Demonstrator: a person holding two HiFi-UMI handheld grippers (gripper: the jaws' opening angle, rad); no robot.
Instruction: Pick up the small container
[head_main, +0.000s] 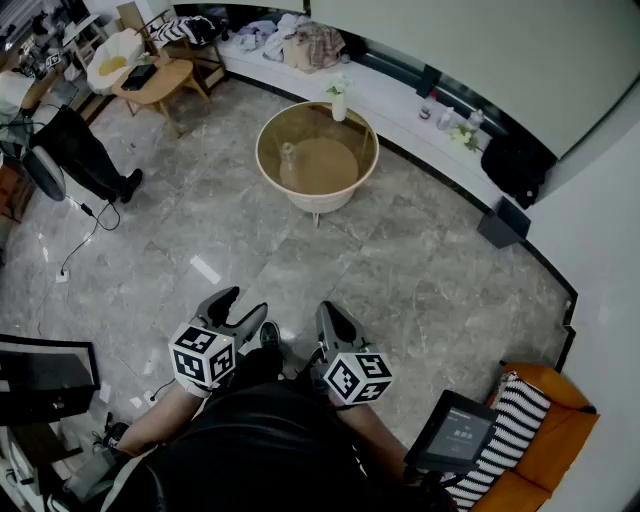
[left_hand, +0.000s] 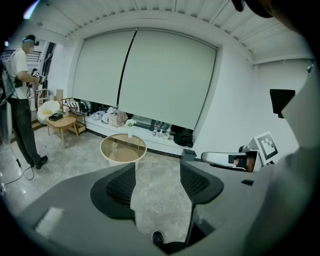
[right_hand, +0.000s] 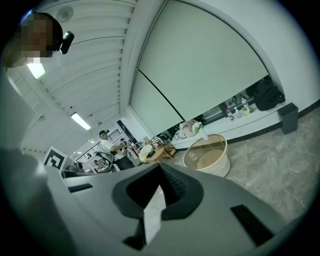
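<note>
Grey marbled floor (head_main: 420, 270) of a living room, seen from above, with a low white ledge (head_main: 385, 92) running along the far wall.

Small container (head_main: 288, 152): a pale, translucent little vessel, upright, too small for any lid or contents to be made out. It stands within the rim of the round table (head_main: 318, 204), toward the table's left side, well apart from both grippers. Whether it rests on the clear top or on the brown base below cannot be told.

Round table: tub-shaped, with a cream wall and a tan interior. A white vase (head_main: 339, 104) holding pale flowers stands at its far edge.

Ledge: several small bottles (head_main: 432, 106) stand grouped on it, with a heap of clothes (head_main: 300, 42) further left.

Left gripper (head_main: 242, 304): held low over the floor near the person's body, jaws spread wide with only bare floor between them.

Right gripper (head_main: 331, 316): just beside it, jaws drawn together at the tips with nothing held.
</note>
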